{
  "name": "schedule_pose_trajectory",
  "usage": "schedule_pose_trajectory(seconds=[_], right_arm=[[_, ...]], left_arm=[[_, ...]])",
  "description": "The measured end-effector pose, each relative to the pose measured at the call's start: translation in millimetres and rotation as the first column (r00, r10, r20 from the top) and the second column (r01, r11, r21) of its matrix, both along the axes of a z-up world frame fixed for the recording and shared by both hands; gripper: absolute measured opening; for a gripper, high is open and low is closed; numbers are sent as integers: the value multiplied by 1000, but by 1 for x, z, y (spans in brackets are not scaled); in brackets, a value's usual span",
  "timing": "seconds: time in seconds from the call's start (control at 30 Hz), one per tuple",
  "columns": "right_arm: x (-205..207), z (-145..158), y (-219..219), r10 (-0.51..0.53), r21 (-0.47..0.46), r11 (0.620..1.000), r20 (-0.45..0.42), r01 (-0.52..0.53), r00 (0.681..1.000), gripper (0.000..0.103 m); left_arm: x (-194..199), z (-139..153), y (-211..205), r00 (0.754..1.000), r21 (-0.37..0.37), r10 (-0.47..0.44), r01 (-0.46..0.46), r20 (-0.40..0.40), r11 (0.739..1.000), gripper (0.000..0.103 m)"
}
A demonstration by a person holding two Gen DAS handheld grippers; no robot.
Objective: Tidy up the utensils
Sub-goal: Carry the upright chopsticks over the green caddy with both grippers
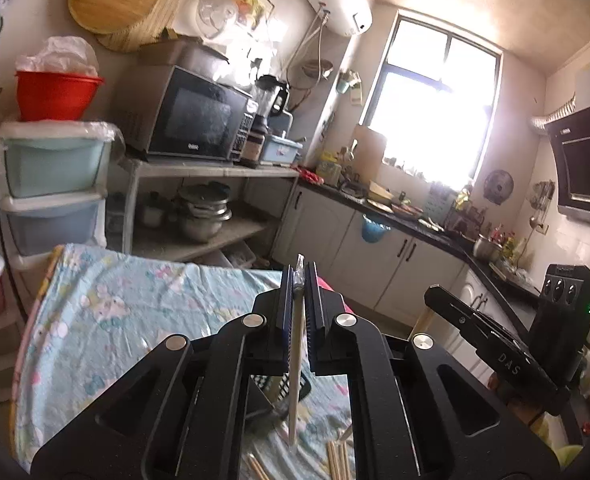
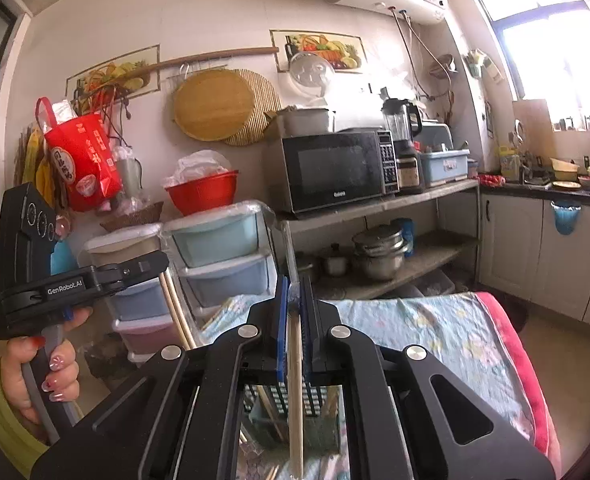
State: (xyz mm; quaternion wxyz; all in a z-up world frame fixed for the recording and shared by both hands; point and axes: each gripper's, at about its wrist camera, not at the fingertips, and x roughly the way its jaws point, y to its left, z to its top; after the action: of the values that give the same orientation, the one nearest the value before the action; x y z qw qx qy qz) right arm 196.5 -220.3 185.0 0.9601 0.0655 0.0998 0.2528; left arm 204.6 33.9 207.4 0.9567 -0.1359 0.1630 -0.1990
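My left gripper [image 1: 299, 280] is shut on a pale wooden chopstick [image 1: 295, 376] that hangs down between its blue pads, above a black perforated utensil holder [image 1: 283, 388] on the table. Loose chopsticks [image 1: 337, 460] lie on the cloth below. My right gripper [image 2: 295, 292] is shut on another wooden chopstick [image 2: 295, 400], held upright over the black holder [image 2: 283, 400]. The left gripper also shows in the right wrist view [image 2: 151, 264], with chopsticks [image 2: 177, 312] hanging from it. The right gripper's body [image 1: 495, 344] shows at the right of the left wrist view.
The table has a light blue flowered cloth [image 1: 115, 312] with a pink edge [image 2: 515, 352]. Stacked plastic drawers [image 2: 219, 264], a shelf with a microwave [image 2: 335, 168] and pots [image 2: 379, 252], and white kitchen cabinets [image 1: 375, 256] stand beyond.
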Motion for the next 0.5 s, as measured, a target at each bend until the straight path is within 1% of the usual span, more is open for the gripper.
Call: schedule_pose_trajectory(seconds=[0.3, 0.43, 0.5], right_arm=[[17, 19, 20, 20, 21, 1000, 26, -20, 999, 6], [26, 24, 28, 29, 33, 999, 40, -30, 999, 6], [30, 25, 31, 38, 46, 998, 51, -41, 998, 6]], left_arm=[[6, 16, 15, 996, 11, 72, -73, 52, 997, 3], [8, 19, 22, 991, 21, 110, -112, 75, 994, 3], [9, 20, 25, 986, 38, 138, -142, 95, 989, 3]])
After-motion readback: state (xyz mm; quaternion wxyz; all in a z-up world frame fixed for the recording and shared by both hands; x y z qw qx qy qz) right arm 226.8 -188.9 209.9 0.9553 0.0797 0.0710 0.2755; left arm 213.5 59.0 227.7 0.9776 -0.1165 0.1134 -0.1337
